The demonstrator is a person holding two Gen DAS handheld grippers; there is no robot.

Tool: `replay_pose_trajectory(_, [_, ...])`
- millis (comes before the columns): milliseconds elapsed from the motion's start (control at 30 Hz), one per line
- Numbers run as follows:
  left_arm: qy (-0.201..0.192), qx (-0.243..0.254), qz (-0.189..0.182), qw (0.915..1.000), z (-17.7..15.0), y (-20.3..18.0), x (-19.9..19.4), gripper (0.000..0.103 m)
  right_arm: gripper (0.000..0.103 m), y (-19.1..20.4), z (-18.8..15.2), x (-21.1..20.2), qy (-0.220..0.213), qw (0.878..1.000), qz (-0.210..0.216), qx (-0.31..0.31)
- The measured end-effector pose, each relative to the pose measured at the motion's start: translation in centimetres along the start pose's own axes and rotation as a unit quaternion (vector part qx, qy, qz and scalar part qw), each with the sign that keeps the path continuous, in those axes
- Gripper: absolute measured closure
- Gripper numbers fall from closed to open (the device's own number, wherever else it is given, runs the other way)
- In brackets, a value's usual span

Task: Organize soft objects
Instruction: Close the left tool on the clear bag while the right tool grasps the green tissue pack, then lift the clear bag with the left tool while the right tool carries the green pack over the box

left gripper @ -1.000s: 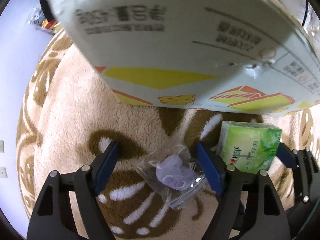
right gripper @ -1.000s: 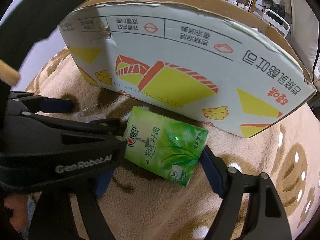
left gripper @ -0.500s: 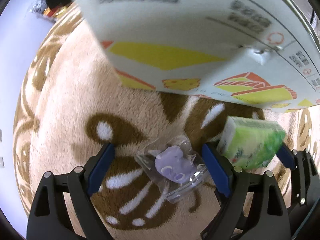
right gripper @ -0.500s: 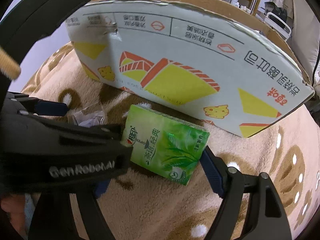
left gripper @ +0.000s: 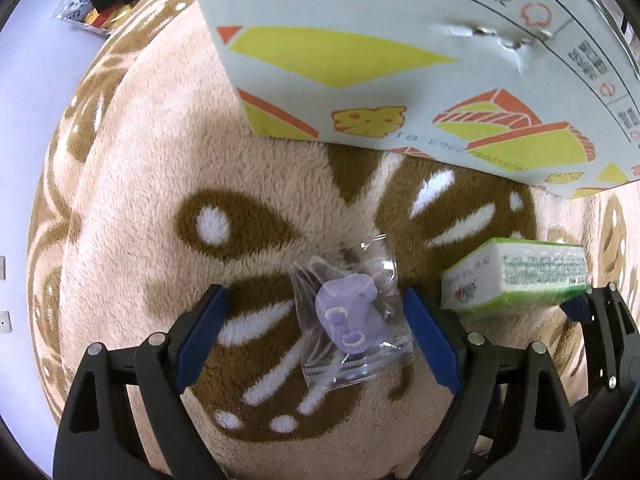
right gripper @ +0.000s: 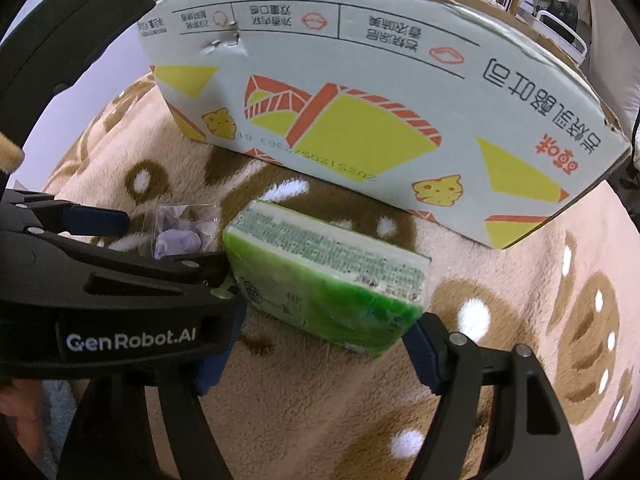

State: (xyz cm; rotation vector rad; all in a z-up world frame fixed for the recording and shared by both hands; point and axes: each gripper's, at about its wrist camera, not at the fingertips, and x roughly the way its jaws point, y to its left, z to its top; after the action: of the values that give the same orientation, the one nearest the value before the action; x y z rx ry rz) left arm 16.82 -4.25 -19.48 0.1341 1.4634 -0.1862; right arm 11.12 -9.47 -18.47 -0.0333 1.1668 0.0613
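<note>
A: How does the left hand-held gripper (left gripper: 316,334) stand?

B: It points down with its blue-padded jaws spread wide. The small clear plastic bag with a lilac soft toy inside (left gripper: 351,317) lies on the blanket between them, nearer the right pad, and neither pad presses on it.

A: And the right hand-held gripper (right gripper: 320,344)?

B: Its jaws are closing around the green plastic-wrapped tissue pack (right gripper: 326,276). The pack sits tilted between the pads, one long edge raised. The far pad is half hidden behind the left tool's black arm, so whether the pads already press on it cannot be told.

A: What lies beyond the two tools?

B: Under both is the fluffy beige blanket with brown and white patterns (left gripper: 140,160). Ahead of the grippers stands the large pale cardboard box printed with yellow and orange shapes (right gripper: 360,92), close behind the tissue pack and the bag. In the left wrist view, far off to the upper left past the blanket's edge, some small wrapped packets (left gripper: 86,16) lie on a pale surface.
</note>
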Motion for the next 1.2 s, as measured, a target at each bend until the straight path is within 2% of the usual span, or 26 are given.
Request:
replay_pose_trajectory(100, [0.008, 0.005, 0.002, 1.0, -0.2, 0.2, 0.3, 0.016, 0.023, 0.0, -0.1, 0.1, 0.0, 1.0, -0.002, -0.005])
replay_pose_trajectory(367, [-0.001, -0.013, 0.002, 0.9999, -2.1, 2.4, -0.3, 0.061, 0.022, -0.5, -0.7, 0.6, -0.001, 1.0, 0.005, 0.003])
replay_pose_trajectory(467, [-0.006, -0.031, -0.007, 0.9995, -2.5, 3.3, -0.6, 0.068, 0.022, -0.6, -0.5, 0.3, -0.006, 1.0, 0.01, 0.013])
replay_pose_trajectory(733, [-0.027, -0.029, -0.005, 0.9992, -3.0, 3.8, -1.4, 0.071, 0.021, -2.1, 0.0, -0.1, -0.024, 0.997, 0.041, 0.057])
replay_pose_trajectory(900, [-0.031, -0.039, -0.01, 0.9987, -3.2, 4.6, -1.8, 0.071, 0.021, -2.6, 0.4, 0.2, -0.021, 0.997, 0.041, 0.062])
replay_pose_trajectory(967, [-0.031, -0.039, -0.009, 0.9987, -3.0, 4.6, -1.7, 0.071, 0.016, -2.6, 0.8, 0.3, -0.03, 0.996, 0.046, 0.065])
replay_pose_trajectory(1000, [-0.033, -0.039, -0.007, 0.9987, -2.9, 4.7, -1.8, 0.071, 0.01, -2.6, 0.8, 0.1, -0.034, 0.996, 0.049, 0.064])
replay_pose_trajectory(1200, [-0.036, -0.036, -0.003, 0.9987, -1.9, 4.4, -2.1, 0.071, 0.01, -2.6, 0.9, 0.5, -0.046, 0.998, 0.02, 0.048])
